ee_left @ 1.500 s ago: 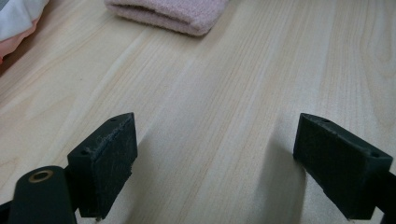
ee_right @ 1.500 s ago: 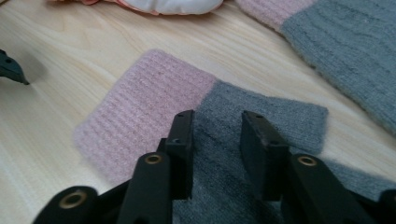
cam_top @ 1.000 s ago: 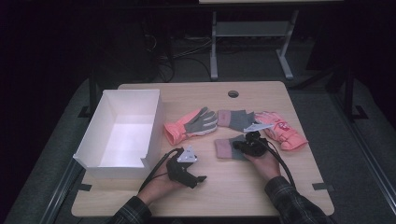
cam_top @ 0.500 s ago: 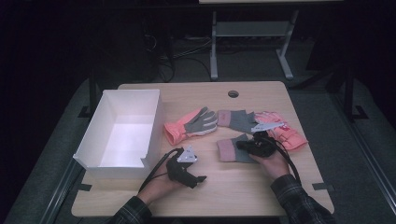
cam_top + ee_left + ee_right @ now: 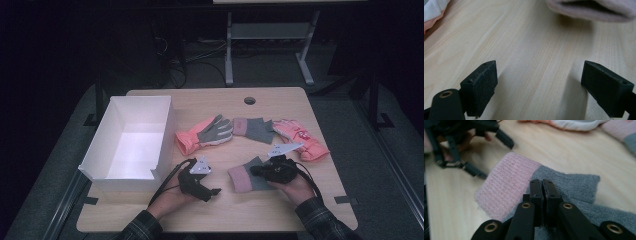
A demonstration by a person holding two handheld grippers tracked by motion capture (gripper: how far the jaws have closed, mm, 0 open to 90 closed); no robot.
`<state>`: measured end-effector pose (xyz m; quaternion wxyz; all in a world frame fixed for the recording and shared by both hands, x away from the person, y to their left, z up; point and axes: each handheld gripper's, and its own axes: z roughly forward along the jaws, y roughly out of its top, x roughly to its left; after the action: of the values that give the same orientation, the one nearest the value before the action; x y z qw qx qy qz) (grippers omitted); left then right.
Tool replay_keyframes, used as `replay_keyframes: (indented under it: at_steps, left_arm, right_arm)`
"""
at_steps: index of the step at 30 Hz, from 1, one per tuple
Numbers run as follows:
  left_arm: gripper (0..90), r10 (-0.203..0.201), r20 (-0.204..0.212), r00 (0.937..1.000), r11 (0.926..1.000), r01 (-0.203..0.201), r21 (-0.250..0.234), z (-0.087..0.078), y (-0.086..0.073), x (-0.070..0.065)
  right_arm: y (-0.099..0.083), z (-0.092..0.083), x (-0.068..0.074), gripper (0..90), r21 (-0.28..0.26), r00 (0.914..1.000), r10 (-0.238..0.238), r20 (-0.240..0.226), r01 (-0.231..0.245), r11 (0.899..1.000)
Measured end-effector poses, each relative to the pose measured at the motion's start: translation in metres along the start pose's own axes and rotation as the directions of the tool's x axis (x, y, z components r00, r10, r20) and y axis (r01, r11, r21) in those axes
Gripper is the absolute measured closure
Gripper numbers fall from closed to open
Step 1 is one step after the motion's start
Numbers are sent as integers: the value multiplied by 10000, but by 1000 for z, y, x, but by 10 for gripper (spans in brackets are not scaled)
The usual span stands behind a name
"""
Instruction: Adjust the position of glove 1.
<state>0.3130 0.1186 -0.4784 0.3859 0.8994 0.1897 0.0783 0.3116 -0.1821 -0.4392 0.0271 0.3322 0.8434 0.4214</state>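
A grey knit glove with a pink cuff (image 5: 243,179) (image 5: 509,182) lies near the table's front edge. My right gripper (image 5: 257,172) (image 5: 542,182) is shut, its jaws pressed together on the grey fabric just behind the cuff. My left gripper (image 5: 215,192) (image 5: 539,82) rests on the wood to the left of the glove, jaws wide open with nothing between them. The glove's cuff (image 5: 594,10) shows ahead of it. From the right gripper view the left gripper (image 5: 461,152) sits beyond the cuff.
A white open box (image 5: 162,135) stands at the left of the table (image 5: 220,215). Behind the grippers lie a coral glove with a grey palm (image 5: 205,134), a second grey glove with a pink cuff (image 5: 255,129) and a pink glove (image 5: 300,140).
My right gripper has come toward the person, dragging the grey glove with it away from the other gloves. The left gripper has stayed still.
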Motion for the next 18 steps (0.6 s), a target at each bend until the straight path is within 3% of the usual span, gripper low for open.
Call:
replay_keyframes:
  at_steps: [11,18]
  left_arm:
    - [128,-20,2,10000,10000,20,-24,0,0,0]
    - [128,66,-27,10000,10000,-66,-15,0,0,0]
  right_arm:
    - [-10,11,18,871,547,9962,-466,-738,507,9972]
    - [-11,18,23,871,795,9943,-627,-866,696,9944]
